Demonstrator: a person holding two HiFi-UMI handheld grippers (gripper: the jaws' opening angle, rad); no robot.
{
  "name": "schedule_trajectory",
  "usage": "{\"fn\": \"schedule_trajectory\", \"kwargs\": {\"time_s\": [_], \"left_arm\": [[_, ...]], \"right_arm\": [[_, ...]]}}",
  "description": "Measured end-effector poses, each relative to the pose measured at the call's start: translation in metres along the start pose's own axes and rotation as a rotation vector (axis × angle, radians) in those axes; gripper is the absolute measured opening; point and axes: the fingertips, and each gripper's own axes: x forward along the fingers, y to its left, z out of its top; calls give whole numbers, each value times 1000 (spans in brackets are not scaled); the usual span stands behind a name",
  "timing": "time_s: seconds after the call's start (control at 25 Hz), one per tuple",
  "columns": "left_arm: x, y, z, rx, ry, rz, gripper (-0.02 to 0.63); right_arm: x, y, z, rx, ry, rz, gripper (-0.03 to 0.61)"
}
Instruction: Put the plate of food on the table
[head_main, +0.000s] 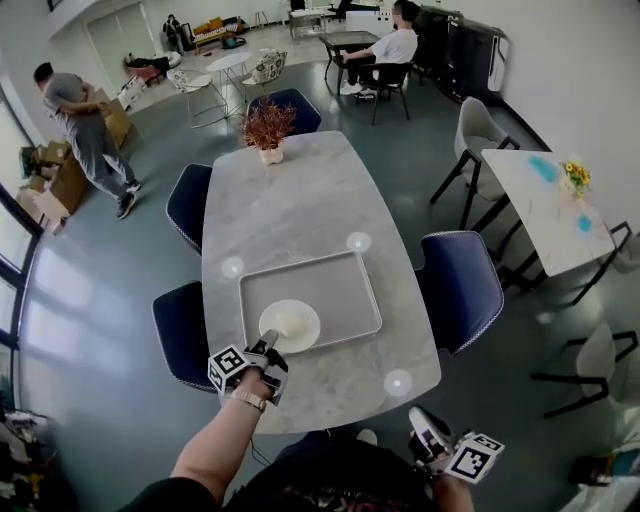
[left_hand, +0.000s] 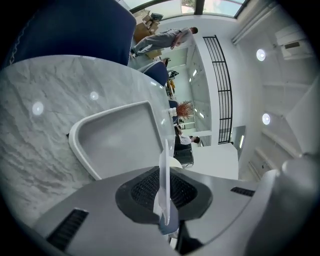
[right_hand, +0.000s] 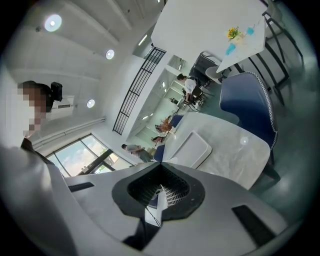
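Observation:
A white plate (head_main: 290, 325) with a pale heap of food lies over the near left corner of a grey tray (head_main: 340, 262) on the marble table (head_main: 290, 200). My left gripper (head_main: 268, 348) is shut on the plate's near rim. In the left gripper view the plate (left_hand: 164, 165) shows edge-on as a thin white strip between the jaws, with the tray (left_hand: 115, 140) beyond. My right gripper (head_main: 425, 440) hangs below the table's near right corner, away from the plate. Its jaws (right_hand: 160, 197) look shut with nothing in them.
A potted plant (head_main: 268, 128) stands at the table's far end. Blue chairs flank the table at the right (head_main: 462, 285) and the left (head_main: 183, 330). A white side table (head_main: 545, 205) stands at the right. One person (head_main: 85, 125) walks at the far left, another (head_main: 395, 45) sits at the back.

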Motion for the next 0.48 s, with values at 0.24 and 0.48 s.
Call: {"fn": "schedule_trajectory", "kwargs": {"time_s": [0.24, 0.48], "left_arm": [[39, 14, 14, -13, 35, 41, 32], [67, 23, 26, -10, 46, 67, 32]], "right_arm": [[6, -3, -3, 13, -45, -71, 11], [0, -10, -13, 47, -78, -137, 11]]}}
